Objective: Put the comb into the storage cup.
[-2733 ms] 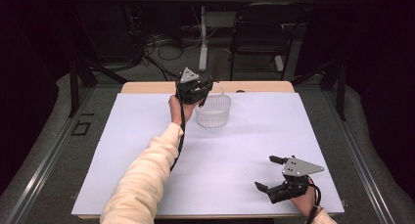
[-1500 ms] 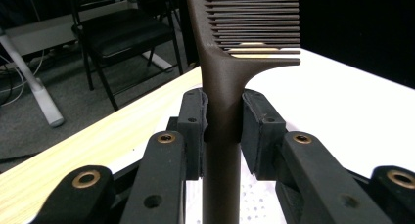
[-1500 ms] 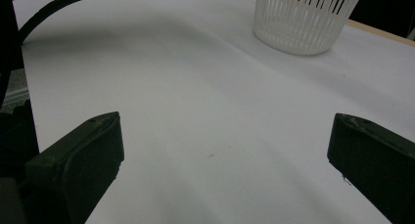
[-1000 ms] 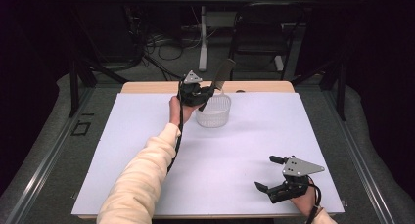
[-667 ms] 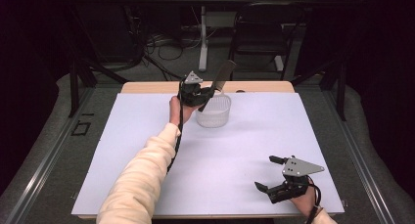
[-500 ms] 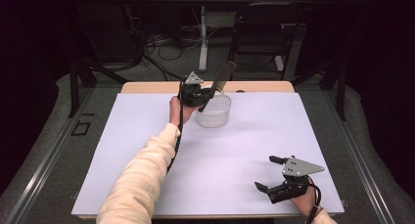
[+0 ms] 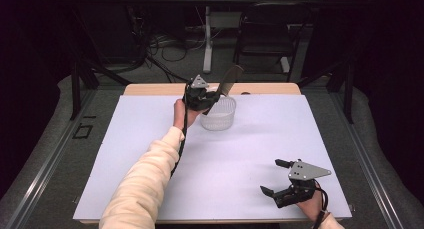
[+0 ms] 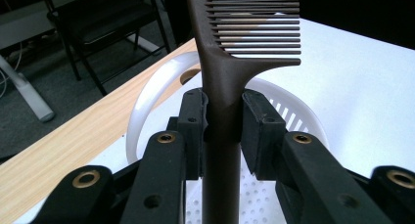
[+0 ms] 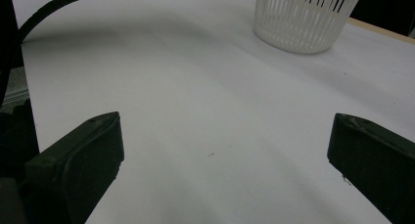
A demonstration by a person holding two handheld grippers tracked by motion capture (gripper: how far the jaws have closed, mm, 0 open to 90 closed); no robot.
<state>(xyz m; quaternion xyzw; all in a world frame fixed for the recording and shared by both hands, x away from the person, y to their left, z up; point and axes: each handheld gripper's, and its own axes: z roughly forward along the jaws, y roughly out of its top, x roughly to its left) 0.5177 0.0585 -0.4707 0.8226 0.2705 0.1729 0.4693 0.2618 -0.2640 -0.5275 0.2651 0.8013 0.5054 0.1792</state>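
High view: comb [image 7: 230, 80] gripped by its handle in left tongs [image 7: 204, 96], held above white basket [image 7: 219, 114] at far table [image 7: 150, 139] edge; placement pending. Right tongs [image 7: 274, 178] wide open, empty, near right.

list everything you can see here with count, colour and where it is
comb: 1, dark brown, held by its handle over the basket, teeth end raised
basket: 1, white, slotted sides, far middle of the white sheet
white sheet: 1, white, covers most of the table
table: 1, light wood, edge showing beyond the far side of the sheet
chair: 1, black, on the floor behind the table
cables: several, dark, on the floor behind the table
left gripper: 1, black, over the basket, jaws shut on the comb handle
right gripper: 1, black with grey plate, near right corner of the sheet, jaws wide open
sleeve: 1, cream, on the left forearm
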